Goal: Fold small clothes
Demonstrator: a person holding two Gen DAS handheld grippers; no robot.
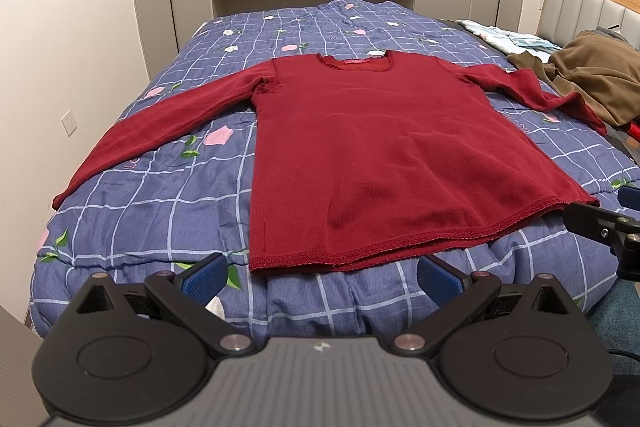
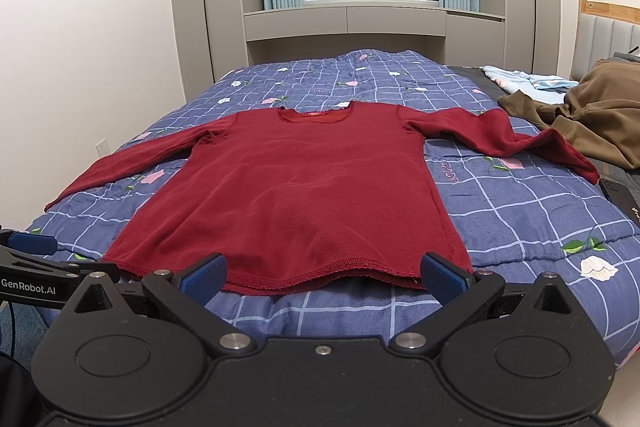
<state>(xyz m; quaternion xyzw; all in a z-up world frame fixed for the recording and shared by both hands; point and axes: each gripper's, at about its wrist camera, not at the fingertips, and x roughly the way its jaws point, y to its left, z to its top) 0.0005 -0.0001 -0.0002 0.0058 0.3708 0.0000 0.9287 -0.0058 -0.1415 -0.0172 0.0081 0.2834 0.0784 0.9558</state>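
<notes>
1. A dark red long-sleeved top (image 1: 372, 147) lay flat, front side up, on a blue checked floral quilt (image 1: 160, 195), with its neckline toward the window and its hem toward the cameras.
2. Both sleeves were spread wide. The left sleeve (image 1: 160, 123) ran down to near the quilt's left edge, while the right sleeve (image 2: 500, 139) reached toward a brown garment (image 2: 592, 111) heaped at the right.
3. The hem (image 2: 320, 273) sat just short of the bed's near edge, with a narrow strip of quilt showing below it.
4. The left gripper (image 1: 320, 279) hovered before the hem's left corner with its jaws spread wide, gripping nothing.
5. The right gripper (image 2: 322, 277) hung just in front of the hem's right part, its fingers likewise parted and empty.
6. Bare quilt lay beyond the collar and between each sleeve and the body. A black flat object (image 2: 624, 199) lay at the right edge near the cuff.
</notes>
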